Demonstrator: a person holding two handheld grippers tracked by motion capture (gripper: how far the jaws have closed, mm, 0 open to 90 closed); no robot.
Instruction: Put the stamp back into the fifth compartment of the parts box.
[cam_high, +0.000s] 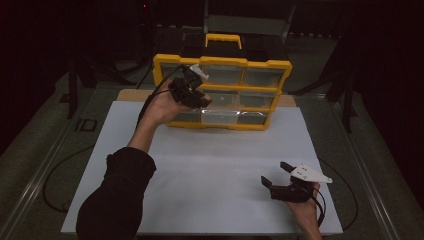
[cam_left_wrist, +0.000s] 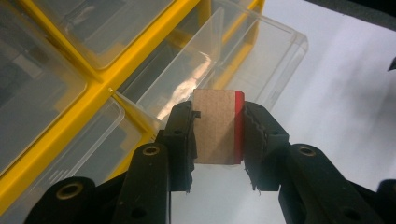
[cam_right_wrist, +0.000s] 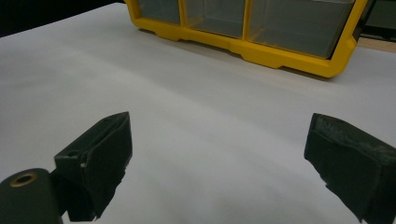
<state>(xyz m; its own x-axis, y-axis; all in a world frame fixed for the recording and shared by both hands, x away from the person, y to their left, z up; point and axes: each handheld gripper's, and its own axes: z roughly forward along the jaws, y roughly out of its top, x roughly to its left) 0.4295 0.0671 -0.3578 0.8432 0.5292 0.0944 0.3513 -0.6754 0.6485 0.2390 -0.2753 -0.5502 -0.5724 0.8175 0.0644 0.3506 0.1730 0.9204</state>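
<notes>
One small flat brown cardboard-coloured block with a red strip down one edge (cam_left_wrist: 217, 126) sits pinched between the jaws of the left tongs (cam_left_wrist: 218, 140), held in the air just in front of a clear plastic drawer (cam_left_wrist: 261, 51) pulled partway out of the yellow-framed organiser cabinet with transparent drawers (cam_high: 222, 62). The jaws are closed to the block's width, one pad on its plain side and one on the red-edged side, so the grasp looks firm. Judged from this, the pick-up is done and the delivery is near its end: the block has reached the mouth of the open drawer but is not yet inside, and what remains is to carry it over the drawer's rim, let go and probably push the drawer shut. In the high view the left tongs (cam_high: 192, 90) hang against the cabinet's middle rows, the drawer jutting toward the person. The right tongs (cam_high: 285, 182) wait well apart near the front right of the white worktop (cam_high: 210, 165), jaws spread wide and grasping nothing, with bare white surface between them in the right gripper view.
</notes>
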